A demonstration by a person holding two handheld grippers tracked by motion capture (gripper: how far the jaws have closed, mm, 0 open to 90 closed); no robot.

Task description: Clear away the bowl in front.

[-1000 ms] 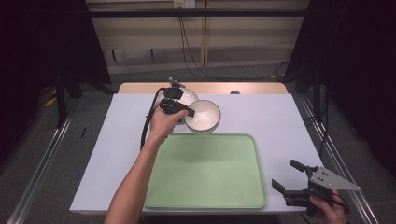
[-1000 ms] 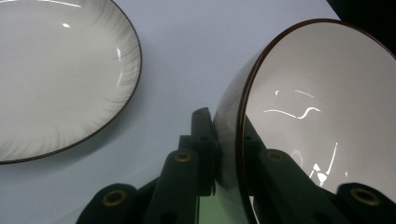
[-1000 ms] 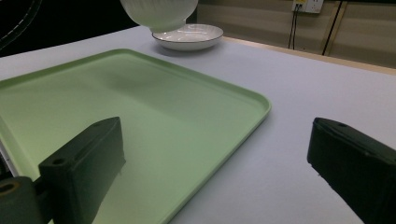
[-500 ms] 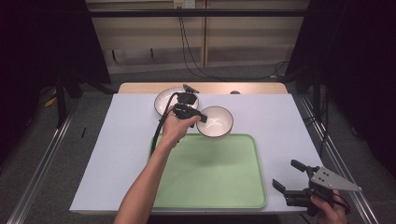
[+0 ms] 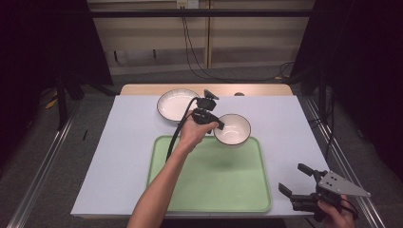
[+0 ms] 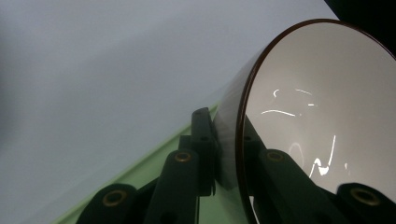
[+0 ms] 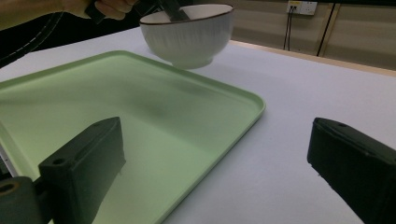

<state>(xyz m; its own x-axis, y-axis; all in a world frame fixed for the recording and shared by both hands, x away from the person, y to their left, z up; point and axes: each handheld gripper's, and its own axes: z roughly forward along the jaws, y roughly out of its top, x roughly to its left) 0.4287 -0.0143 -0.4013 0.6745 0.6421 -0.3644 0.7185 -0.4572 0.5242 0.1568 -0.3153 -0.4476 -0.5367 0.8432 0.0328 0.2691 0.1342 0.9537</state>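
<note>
A white bowl (image 5: 232, 128) with a dark rim hangs in the air over the far edge of the green tray (image 5: 209, 190). My left gripper (image 5: 219, 126) is shut on the bowl's left rim, one jaw inside and one outside. The left gripper view has that rim of the bowl (image 6: 322, 102) pinched between the black jaws, with the tray (image 6: 159, 161) below. My right gripper (image 5: 295, 181) stands open near the table's front right corner, nothing between its jaws. Its own view looks across the tray (image 7: 140, 121) to the lifted bowl (image 7: 189, 35).
A white plate (image 5: 177, 104) lies on the pale table (image 5: 123, 156) at the back, left of the bowl. The left gripper's cable (image 5: 178, 130) trails over the tray's left edge. A wooden strip runs along the table's far edge.
My left gripper has carried the bowl to the right and toward me, from beside the plate to above the tray's far edge. The right gripper has stayed put.
</note>
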